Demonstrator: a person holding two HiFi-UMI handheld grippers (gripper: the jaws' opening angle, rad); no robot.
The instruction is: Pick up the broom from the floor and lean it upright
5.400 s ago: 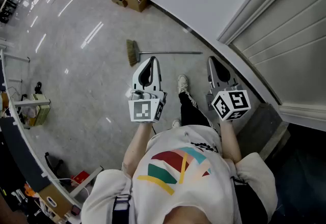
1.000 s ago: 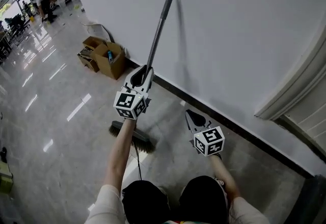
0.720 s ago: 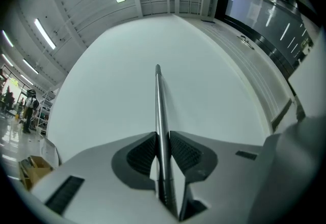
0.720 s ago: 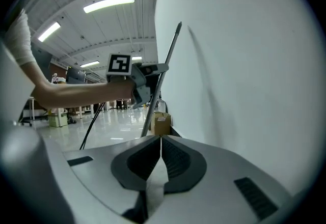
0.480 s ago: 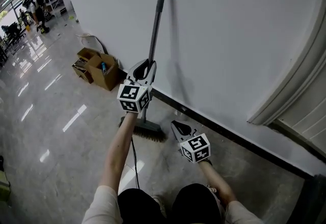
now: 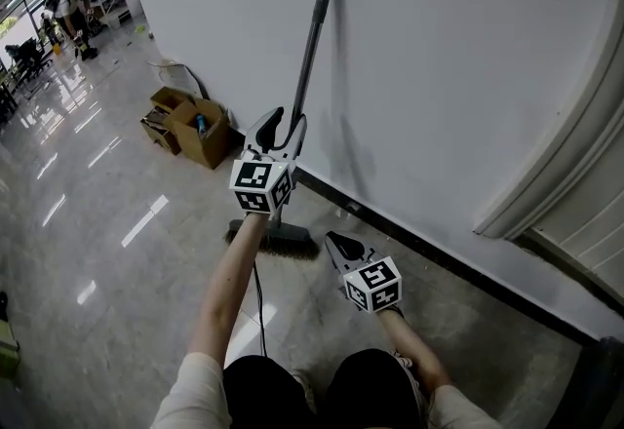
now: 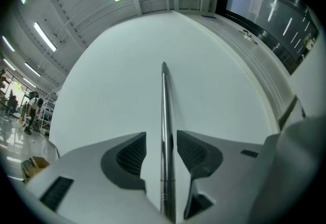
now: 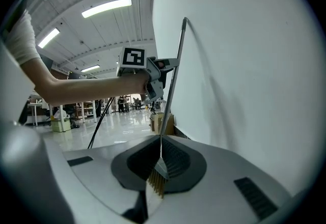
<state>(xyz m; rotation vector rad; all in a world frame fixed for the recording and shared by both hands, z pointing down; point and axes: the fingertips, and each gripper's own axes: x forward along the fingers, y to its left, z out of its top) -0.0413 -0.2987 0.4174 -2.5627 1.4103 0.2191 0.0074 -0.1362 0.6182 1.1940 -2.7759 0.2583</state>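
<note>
White wall (image 6: 468, 47) fills the upper right of the head view; glossy floor (image 6: 97, 222) at left. Broom (image 6: 310, 57) stands near-vertical, handle tip against the wall at top centre, bristles on the floor at centre. Left gripper (image 6: 286, 121): jaws have just been opening and are spread either side of the handle at mid-height, pads clear of it (handle runs straight up between them). Right gripper (image 6: 337, 241): pressed together, empty, lower right of the bristles, farther from the handle. Judgement: left must back out toward frame bottom without nudging the handle.
</note>
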